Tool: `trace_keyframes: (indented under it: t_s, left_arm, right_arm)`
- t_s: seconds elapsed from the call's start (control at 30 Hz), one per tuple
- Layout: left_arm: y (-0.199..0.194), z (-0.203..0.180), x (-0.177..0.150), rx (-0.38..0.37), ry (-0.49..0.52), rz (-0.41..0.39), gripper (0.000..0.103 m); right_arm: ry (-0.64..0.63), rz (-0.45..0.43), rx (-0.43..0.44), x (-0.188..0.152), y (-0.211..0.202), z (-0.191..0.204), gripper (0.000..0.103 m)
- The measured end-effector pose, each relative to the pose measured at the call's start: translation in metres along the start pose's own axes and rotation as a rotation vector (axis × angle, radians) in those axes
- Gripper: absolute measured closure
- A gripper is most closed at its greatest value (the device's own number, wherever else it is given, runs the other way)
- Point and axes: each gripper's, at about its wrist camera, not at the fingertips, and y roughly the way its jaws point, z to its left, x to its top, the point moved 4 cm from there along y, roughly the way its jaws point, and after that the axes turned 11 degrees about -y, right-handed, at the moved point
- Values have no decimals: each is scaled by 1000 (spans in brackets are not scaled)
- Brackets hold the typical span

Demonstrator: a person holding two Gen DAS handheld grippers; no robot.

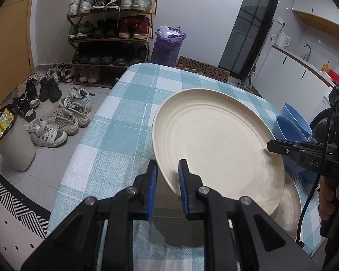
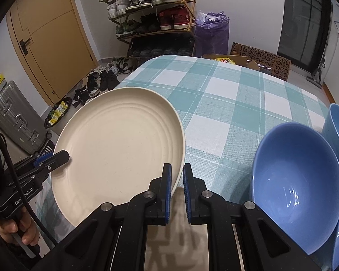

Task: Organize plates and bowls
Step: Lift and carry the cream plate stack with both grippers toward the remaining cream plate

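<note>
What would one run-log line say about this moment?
left tongs: shut on cream plate rim | right tongs: shut on opposite rim | plate: lifted, tilted above second plate | blue bowls: on table

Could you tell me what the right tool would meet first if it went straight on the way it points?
Probably the checked tablecloth: beyond the cream plate rim it grips, nothing else shows ahead.

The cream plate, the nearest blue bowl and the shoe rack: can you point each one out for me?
cream plate (image 2: 119, 144), right wrist view, on its flat inner face.
nearest blue bowl (image 2: 291, 180), right wrist view, on its inside wall.
shoe rack (image 1: 110, 39), left wrist view, on a middle shelf edge.
</note>
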Motion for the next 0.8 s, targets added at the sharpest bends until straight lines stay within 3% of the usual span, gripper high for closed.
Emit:
trace_keyframes:
  t_s: [0.8]
  left_arm:
    - [-9, -29, -32, -16, 80, 19, 86]
  right_arm:
    - [49, -9, -20, -46, -30, -11, 92]
